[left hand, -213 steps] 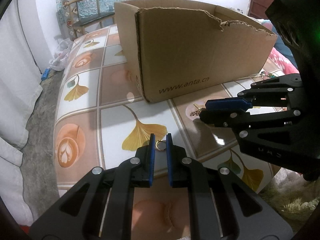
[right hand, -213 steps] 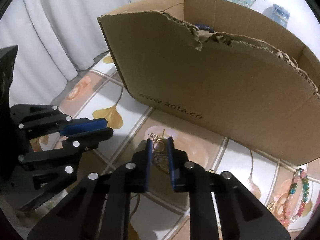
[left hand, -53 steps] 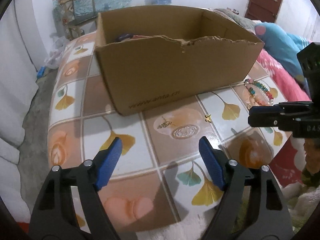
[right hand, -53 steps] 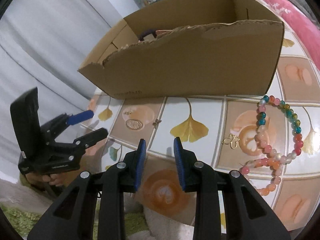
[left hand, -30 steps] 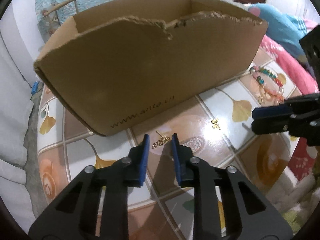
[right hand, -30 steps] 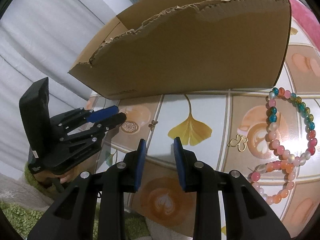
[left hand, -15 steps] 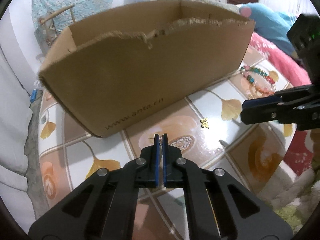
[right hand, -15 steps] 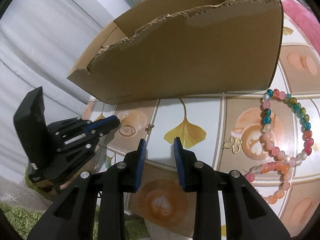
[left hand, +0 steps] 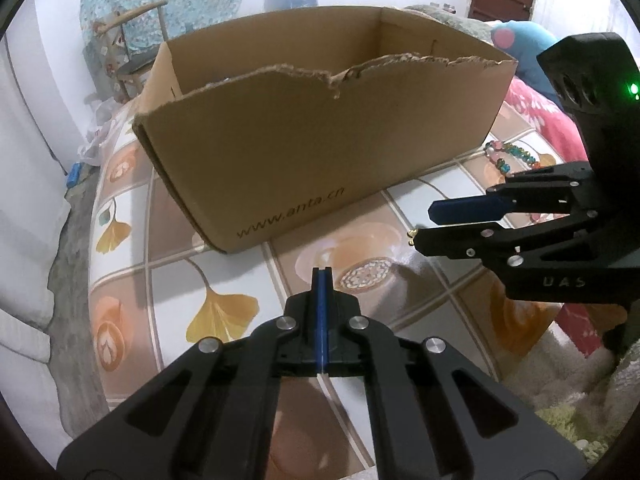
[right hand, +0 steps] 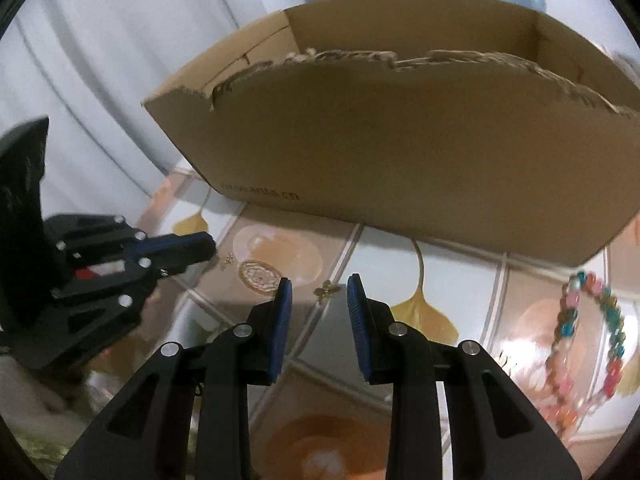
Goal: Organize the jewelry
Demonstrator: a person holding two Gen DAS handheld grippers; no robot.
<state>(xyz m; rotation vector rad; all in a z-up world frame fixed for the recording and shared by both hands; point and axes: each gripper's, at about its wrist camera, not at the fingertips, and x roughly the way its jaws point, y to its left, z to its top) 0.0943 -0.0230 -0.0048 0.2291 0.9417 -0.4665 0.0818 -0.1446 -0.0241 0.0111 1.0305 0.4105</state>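
- Now the left gripper (left hand: 321, 276) has its jaws pressed fully together, just closed; a small gold earring (right hand: 227, 259) shows at its tip, though whether it is pinched cannot be told.
- Right gripper (right hand: 317, 294) stands partly open, nothing held, a gold butterfly charm (right hand: 327, 290) on the table (left hand: 420, 280) just beyond the gap.
- Beaded bracelet (right hand: 592, 344) lies far right; cardboard box (left hand: 320, 148) beyond.

right gripper (right hand: 318, 296) jaws apart over butterfly charm (right hand: 327, 290), cardboard box (right hand: 400, 152) behind

Home bedroom — pink bedding (left hand: 536, 116), wooden chair (left hand: 136, 36), curtain (right hand: 92, 80).
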